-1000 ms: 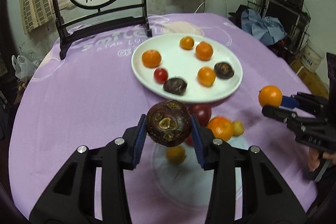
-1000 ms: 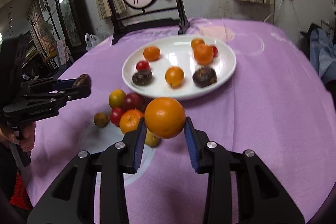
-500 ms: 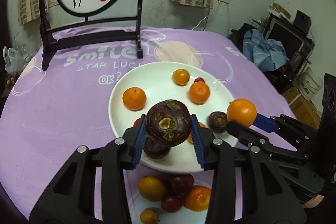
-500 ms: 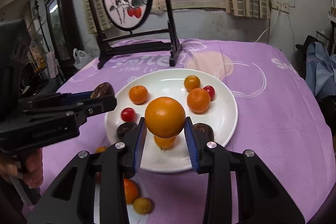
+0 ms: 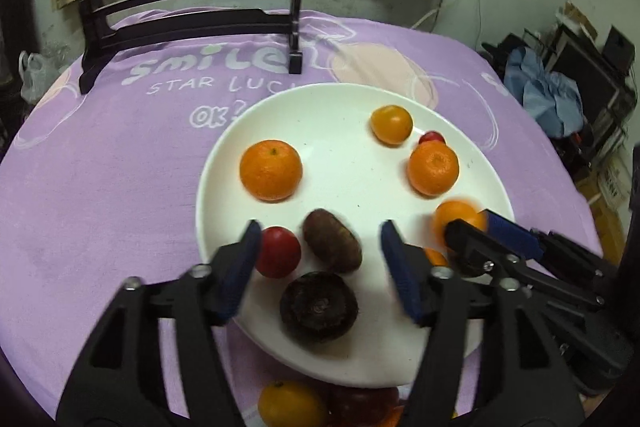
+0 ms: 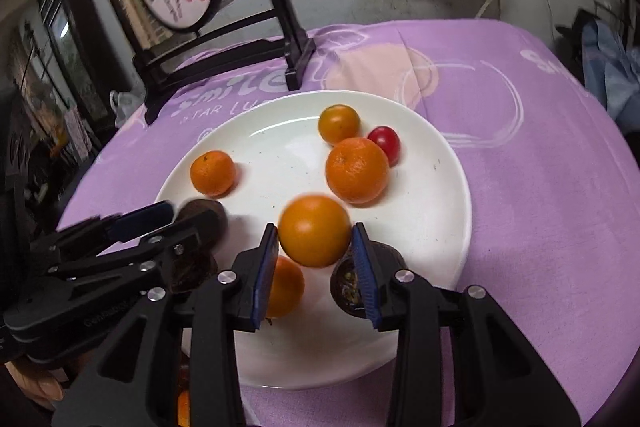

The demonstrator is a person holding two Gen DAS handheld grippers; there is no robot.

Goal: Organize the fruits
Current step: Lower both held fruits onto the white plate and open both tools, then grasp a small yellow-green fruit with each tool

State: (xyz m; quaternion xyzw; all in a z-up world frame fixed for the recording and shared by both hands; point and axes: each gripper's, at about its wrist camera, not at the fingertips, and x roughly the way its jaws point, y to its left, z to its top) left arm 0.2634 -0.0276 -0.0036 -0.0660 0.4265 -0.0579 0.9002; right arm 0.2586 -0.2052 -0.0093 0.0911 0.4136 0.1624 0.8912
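Black left tongs [image 5: 320, 255]: jaws just sprung wide, dark brown round fruit [image 5: 331, 246] loose between them on the white round plate [image 5: 344, 163].
Right tongs [image 6: 316, 259]: pinching a round orange [image 6: 314, 231] above the plate.
Bench: purple printed cloth [image 5: 100, 187].

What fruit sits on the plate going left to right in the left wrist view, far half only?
Large mandarin → small yellow-orange fruit → red cherry tomato, mostly hidden → second mandarin. All rest on the white plate.
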